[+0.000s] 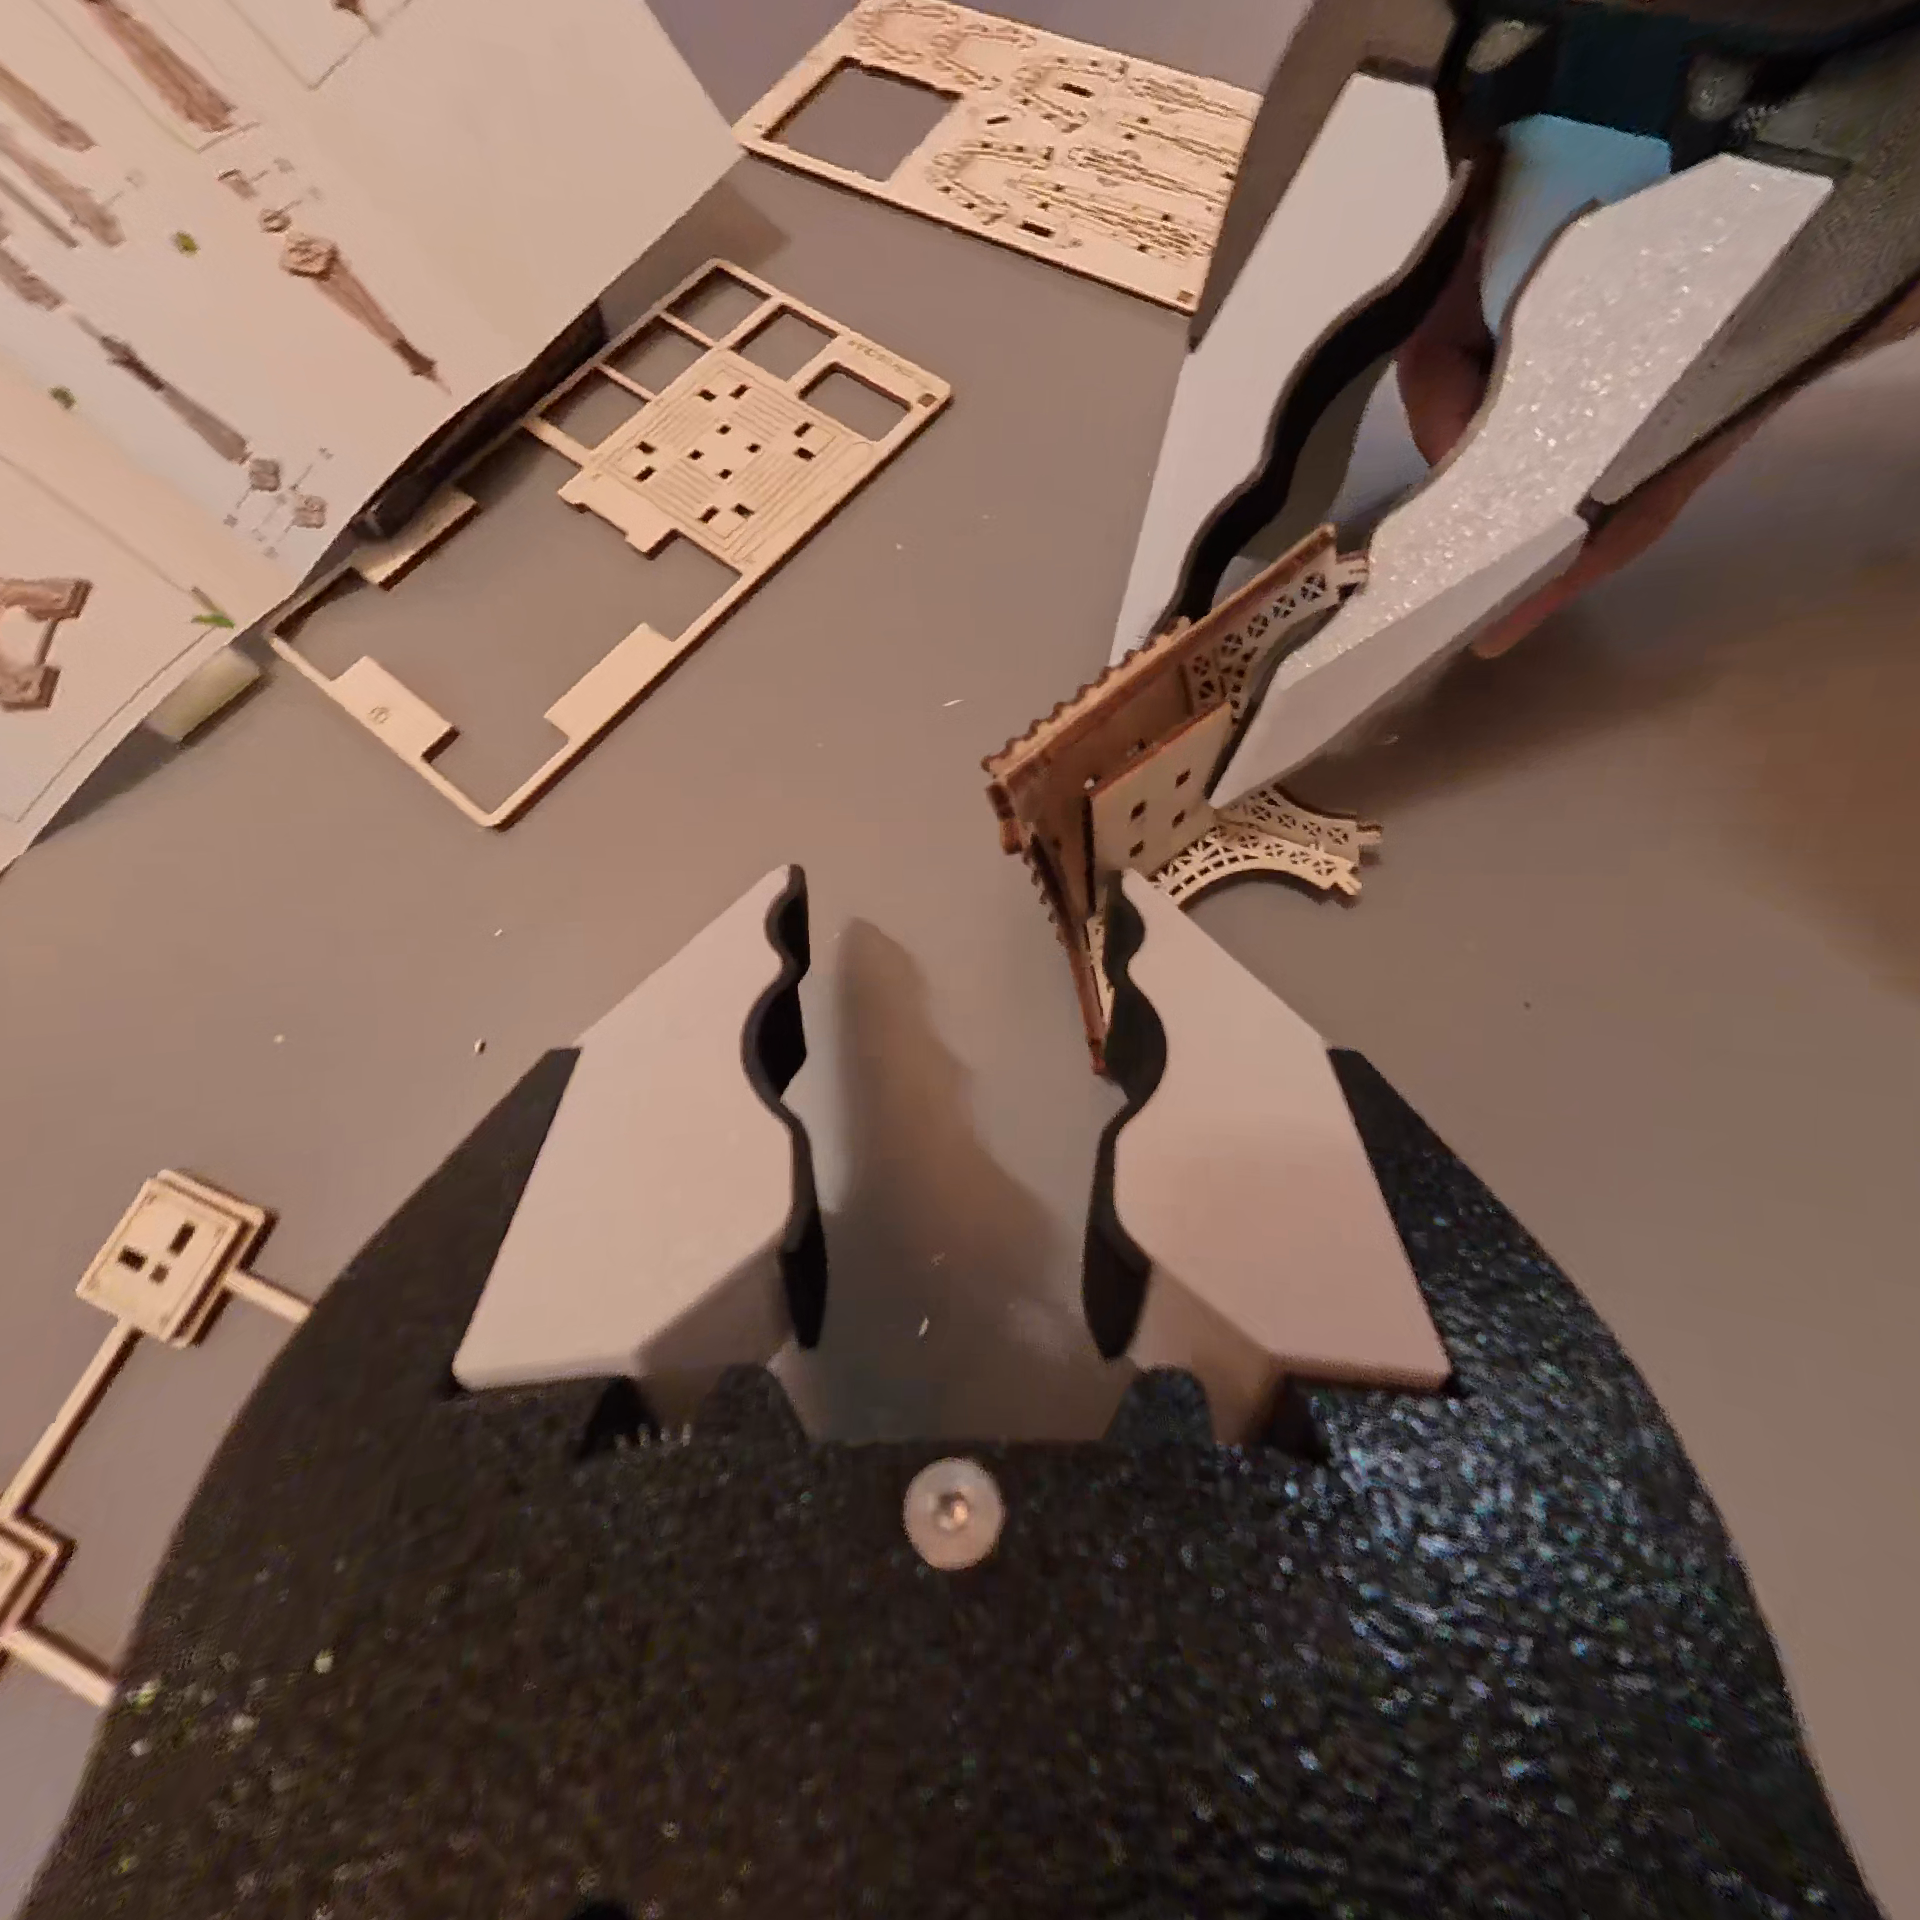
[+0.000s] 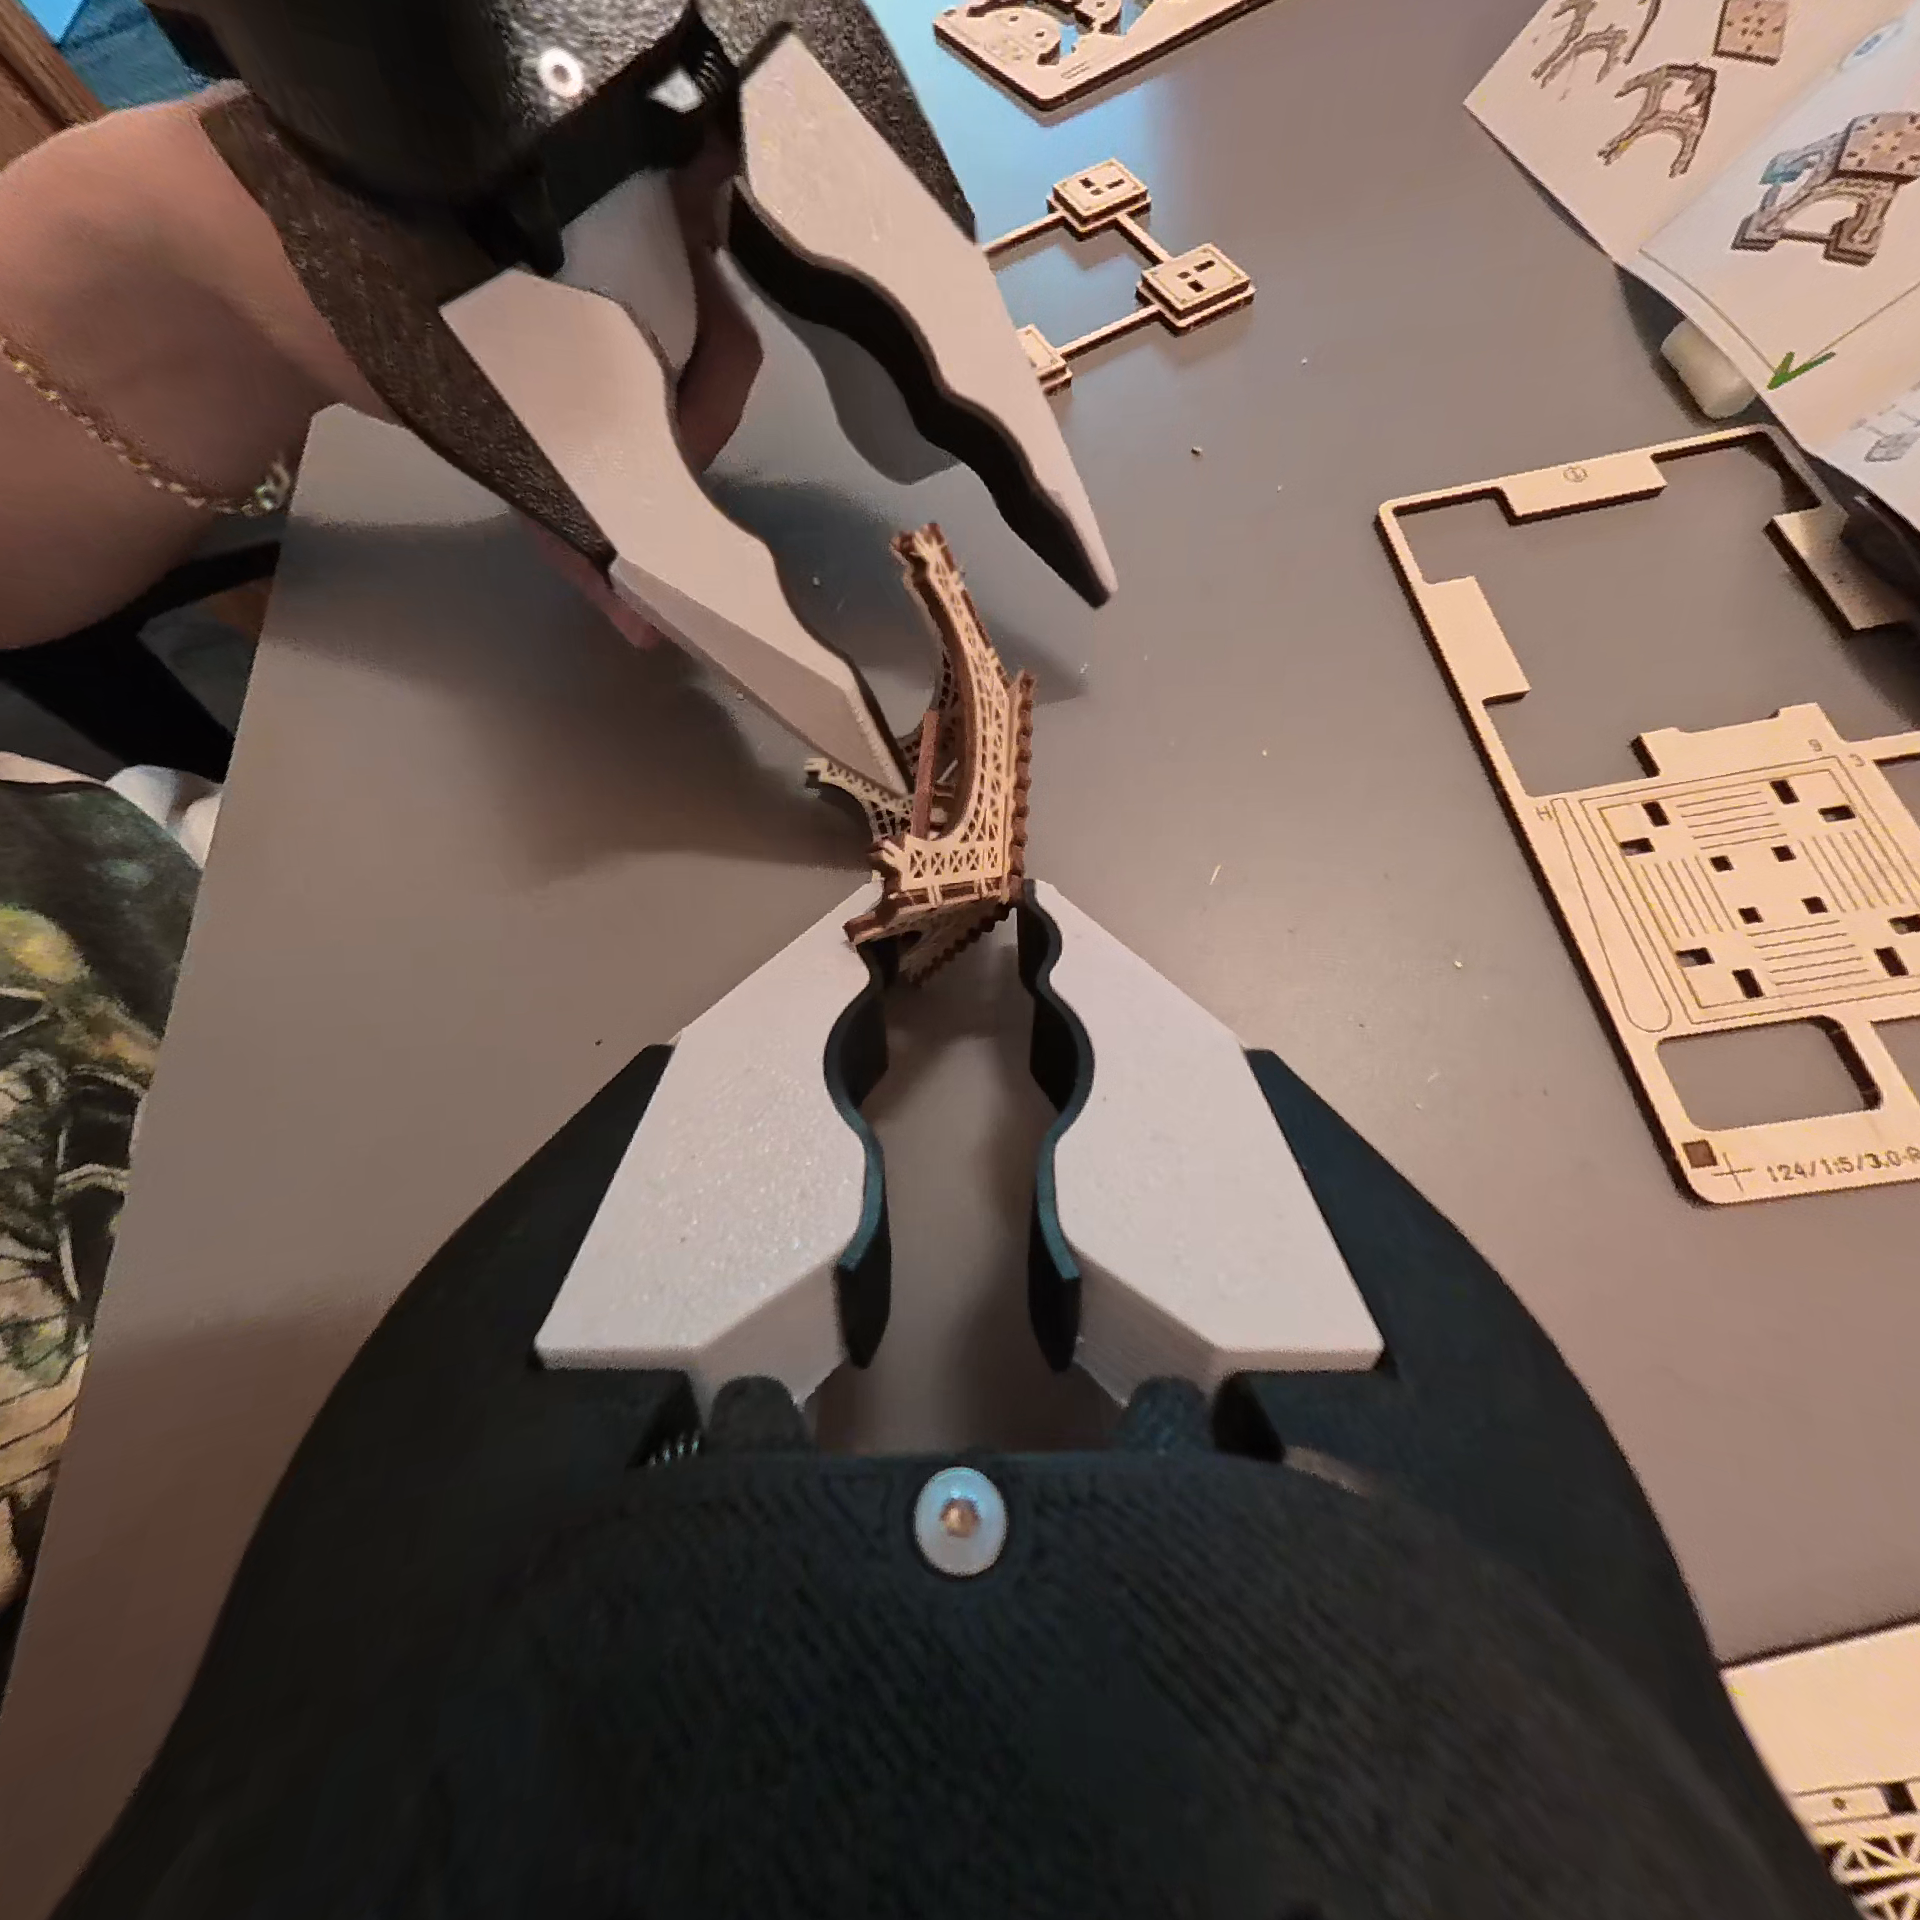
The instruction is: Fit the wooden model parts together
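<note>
A partly built wooden lattice tower model (image 1: 1132, 727) stands on the grey table (image 1: 520, 987), with one loose lattice arch lying beside it. My right gripper (image 2: 940, 920) is shut on the model's base (image 2: 935, 883). In the left wrist view the right gripper (image 1: 1184, 727) comes in from the upper right and straddles the model. My left gripper (image 1: 956, 894) is open and empty, and its right fingertip (image 1: 1132, 935) rests against the model's toothed edge. In the right wrist view the left gripper (image 2: 987, 681) hangs open over the model's curved leg.
A punched-out wooden sheet (image 1: 405, 707) and a second one (image 1: 1018, 166) lie at the back. Instruction pages (image 1: 312, 208) lie at the left over a small white block (image 1: 203, 696). Square parts on a sprue (image 1: 166, 1268) lie near left. The table's edge (image 2: 239, 727) runs along the left. Measured from the fingertips, the small white block (image 1: 203, 696) is 15 centimetres or so from the left gripper and 20 centimetres from the right. It is also in sight in the right wrist view (image 2: 1694, 363).
</note>
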Demonstrator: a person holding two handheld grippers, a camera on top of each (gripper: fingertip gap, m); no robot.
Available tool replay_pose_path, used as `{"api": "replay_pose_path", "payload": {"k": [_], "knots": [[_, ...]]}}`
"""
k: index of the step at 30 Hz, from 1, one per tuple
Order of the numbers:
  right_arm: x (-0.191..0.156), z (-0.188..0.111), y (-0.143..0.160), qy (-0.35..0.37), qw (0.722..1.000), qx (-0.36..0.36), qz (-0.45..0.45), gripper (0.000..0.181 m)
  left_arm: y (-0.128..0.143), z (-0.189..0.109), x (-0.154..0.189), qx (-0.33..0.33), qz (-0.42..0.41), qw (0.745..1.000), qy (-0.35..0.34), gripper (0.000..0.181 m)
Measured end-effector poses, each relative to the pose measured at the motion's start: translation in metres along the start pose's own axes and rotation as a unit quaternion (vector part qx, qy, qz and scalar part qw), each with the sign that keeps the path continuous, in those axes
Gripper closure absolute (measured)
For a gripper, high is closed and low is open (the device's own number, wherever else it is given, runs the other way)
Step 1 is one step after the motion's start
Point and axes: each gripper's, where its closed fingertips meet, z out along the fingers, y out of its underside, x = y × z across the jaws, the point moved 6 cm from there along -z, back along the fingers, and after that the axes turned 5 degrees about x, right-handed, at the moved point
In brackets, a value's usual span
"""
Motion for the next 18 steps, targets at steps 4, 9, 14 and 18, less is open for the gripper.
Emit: {"api": "replay_pose_path", "payload": {"k": [4,9,14,18], "knots": [[0.002,0.000,0.000,0.011,1.000,0.002,0.020,0.161,0.001,-0.009,0.000,0.013,-0.030,0.999,-0.034,0.126],[0.008,-0.001,0.000,0.032,0.998,0.007,0.050,0.161,-0.011,-0.026,0.020,0.062,-0.064,0.993,-0.082,0.143],[0.010,-0.002,0.001,0.038,0.997,0.010,0.068,0.161,-0.004,-0.005,0.047,0.049,-0.102,0.991,-0.076,0.151],[0.009,-0.002,0.002,0.027,0.996,0.009,0.084,0.161,-0.007,0.002,0.044,0.053,-0.111,0.987,-0.106,0.151]]}}
